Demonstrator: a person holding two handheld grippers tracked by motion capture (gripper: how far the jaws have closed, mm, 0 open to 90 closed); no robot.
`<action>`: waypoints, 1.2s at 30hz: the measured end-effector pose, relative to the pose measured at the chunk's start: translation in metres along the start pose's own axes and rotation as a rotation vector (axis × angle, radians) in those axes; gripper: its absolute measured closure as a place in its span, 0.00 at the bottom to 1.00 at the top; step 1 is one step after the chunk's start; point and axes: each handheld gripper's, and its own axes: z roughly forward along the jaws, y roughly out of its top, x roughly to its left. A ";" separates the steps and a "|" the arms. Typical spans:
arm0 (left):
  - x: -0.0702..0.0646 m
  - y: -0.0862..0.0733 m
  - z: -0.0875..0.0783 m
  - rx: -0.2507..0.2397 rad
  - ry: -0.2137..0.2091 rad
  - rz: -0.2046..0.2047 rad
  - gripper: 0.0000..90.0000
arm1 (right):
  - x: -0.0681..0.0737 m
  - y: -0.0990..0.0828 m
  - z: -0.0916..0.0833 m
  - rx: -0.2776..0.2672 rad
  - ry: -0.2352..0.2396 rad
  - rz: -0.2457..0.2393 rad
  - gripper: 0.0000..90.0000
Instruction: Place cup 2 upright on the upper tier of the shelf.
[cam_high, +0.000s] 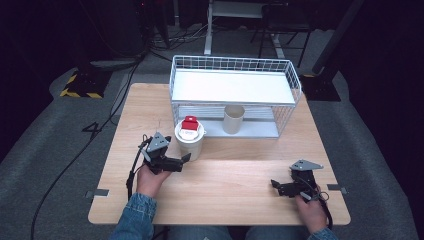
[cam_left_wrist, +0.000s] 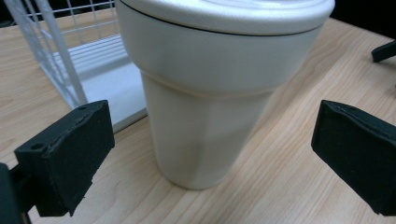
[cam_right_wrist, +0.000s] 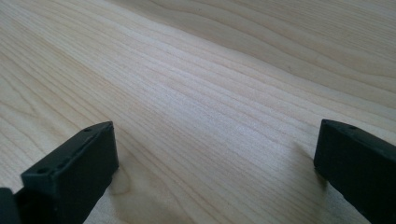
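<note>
Upright, the lidded cup (cam_high: 190, 141) carries a red piece (cam_high: 189, 123) on top.

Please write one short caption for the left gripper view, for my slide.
Left gripper, jaws open, faces a white lidded cup on the wooden table, beside a white wire rack.

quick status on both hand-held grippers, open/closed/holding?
Left hand-held gripper: open, jaws either side of the white lidded cup, not gripping it.
Right hand-held gripper: open, holding nothing, over the wooden table.
</note>
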 end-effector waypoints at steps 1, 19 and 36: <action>0.000 0.000 0.002 -0.007 0.001 0.008 0.00 | 0.000 0.000 0.000 0.000 0.000 0.000 0.00; 0.017 -0.001 0.033 -0.069 -0.085 -0.024 0.01 | 0.000 0.000 0.000 0.000 0.000 0.000 0.00; 0.018 -0.005 0.044 -0.104 -0.113 0.027 0.07 | 0.000 0.000 0.000 -0.001 0.000 0.000 0.00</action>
